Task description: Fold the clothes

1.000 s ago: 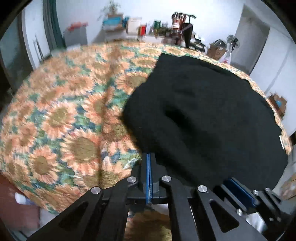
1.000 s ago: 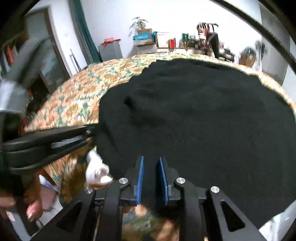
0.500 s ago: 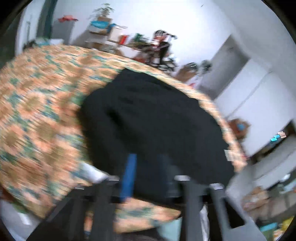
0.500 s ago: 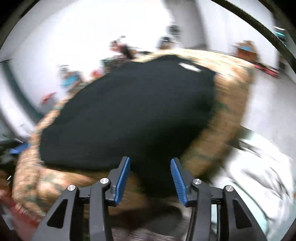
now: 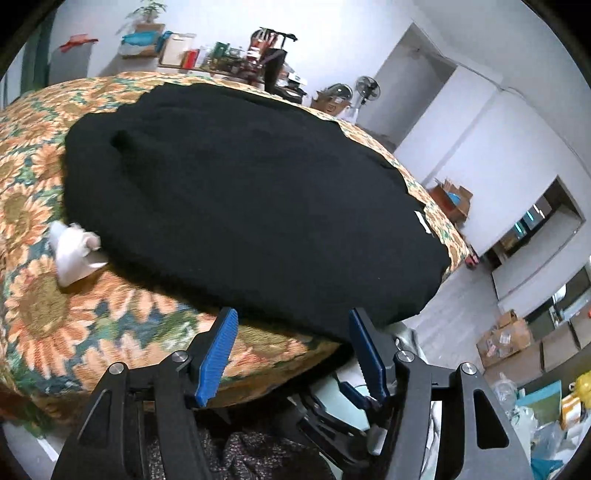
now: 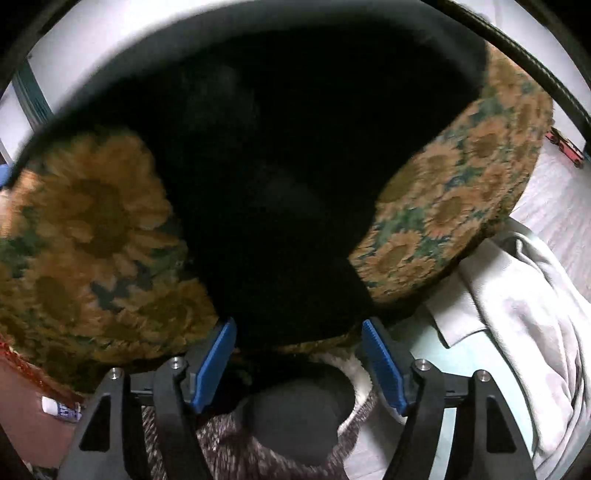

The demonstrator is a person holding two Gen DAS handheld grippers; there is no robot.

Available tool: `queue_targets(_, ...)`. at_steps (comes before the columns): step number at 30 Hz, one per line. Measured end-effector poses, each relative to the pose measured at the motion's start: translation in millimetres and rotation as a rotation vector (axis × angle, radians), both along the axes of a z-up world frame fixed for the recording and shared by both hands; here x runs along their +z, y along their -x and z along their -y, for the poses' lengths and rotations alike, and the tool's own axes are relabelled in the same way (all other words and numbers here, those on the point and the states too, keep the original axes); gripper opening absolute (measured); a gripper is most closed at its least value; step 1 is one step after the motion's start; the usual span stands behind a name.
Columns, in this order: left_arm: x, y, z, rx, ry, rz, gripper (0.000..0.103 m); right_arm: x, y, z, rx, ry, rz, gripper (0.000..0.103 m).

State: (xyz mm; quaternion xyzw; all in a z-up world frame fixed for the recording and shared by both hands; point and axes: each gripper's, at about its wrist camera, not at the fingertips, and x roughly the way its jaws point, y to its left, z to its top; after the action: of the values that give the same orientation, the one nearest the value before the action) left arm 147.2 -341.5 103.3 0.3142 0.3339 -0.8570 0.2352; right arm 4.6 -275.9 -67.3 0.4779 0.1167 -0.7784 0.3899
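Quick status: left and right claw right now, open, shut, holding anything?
Left claw: open, jaws just opened, nothing gripped; black knit garment lies beyond.
Right claw: open, jaws just opened, nothing gripped.

White walls [image 5: 461, 122] are seen around the room, with a doorway [image 5: 402, 85] set into the far right corner. A cluttered shelf [image 5: 207, 55] is placed along the back wall — a potted plant [image 5: 147, 11] on top, a fan [image 5: 367, 90] beside it. Cardboard boxes [image 5: 506, 338] are stacked on the floor at right.
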Motion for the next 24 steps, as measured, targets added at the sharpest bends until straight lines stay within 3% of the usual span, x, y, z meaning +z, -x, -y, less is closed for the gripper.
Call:
queue_targets(1, 0, -5, -8, 0.009, -0.002, -0.003, 0.063, -4, -1, 5, 0.011, -0.01, 0.002, 0.073)
queue_targets(2, 0, -7, -7, 0.017, -0.006, -0.01, 0.063, -7, -2, 7, 0.025, 0.003, 0.015, 0.056)
queue_targets(3, -1, -9, -7, 0.025, -0.01, -0.017, 0.063, -10, -3, 8, 0.038, 0.016, 0.027, 0.018)
queue_targets(4, -1, -11, -7, 0.032, -0.015, -0.021, 0.063, -14, 0, 7, 0.035, 0.018, 0.044, 0.006)
queue_targets(8, -3, -20, -12, 0.039, -0.04, -0.032, 0.063, 13, -3, -25, -0.013, 0.109, 0.013, 0.0)
queue_targets(13, -4, -19, -15, 0.016, -0.12, -0.075, 0.063, 73, -6, -65, -0.018, 0.198, -0.078, 0.0)
queue_targets(14, -4, -20, -16, 0.015, -0.134, -0.083, 0.063, 82, -6, -70, -0.009, 0.199, -0.094, 0.005)
queue_targets(16, -4, -18, -18, 0.016, -0.158, -0.096, 0.063, 78, -6, -66, 0.036, 0.14, -0.109, 0.02)
queue_targets(17, -4, -17, -19, 0.013, -0.154, -0.092, 0.063, 70, -9, -60, 0.052, 0.119, -0.098, 0.049)
queue_targets(18, -5, -15, -20, 0.009, -0.15, -0.088, 0.063, 62, -11, -54, 0.069, 0.099, -0.088, 0.06)
queue_targets(20, -6, -14, -23, 0.007, -0.128, -0.072, 0.063, 43, -15, -40, 0.104, 0.068, -0.061, 0.061)
queue_targets(21, -6, -13, -25, 0.015, -0.105, -0.056, 0.063, 31, -15, -31, 0.111, 0.052, -0.045, 0.068)
queue_targets(24, -8, -15, -25, 0.033, -0.063, -0.023, 0.063, -5, -13, -5, 0.134, 0.003, 0.002, 0.073)
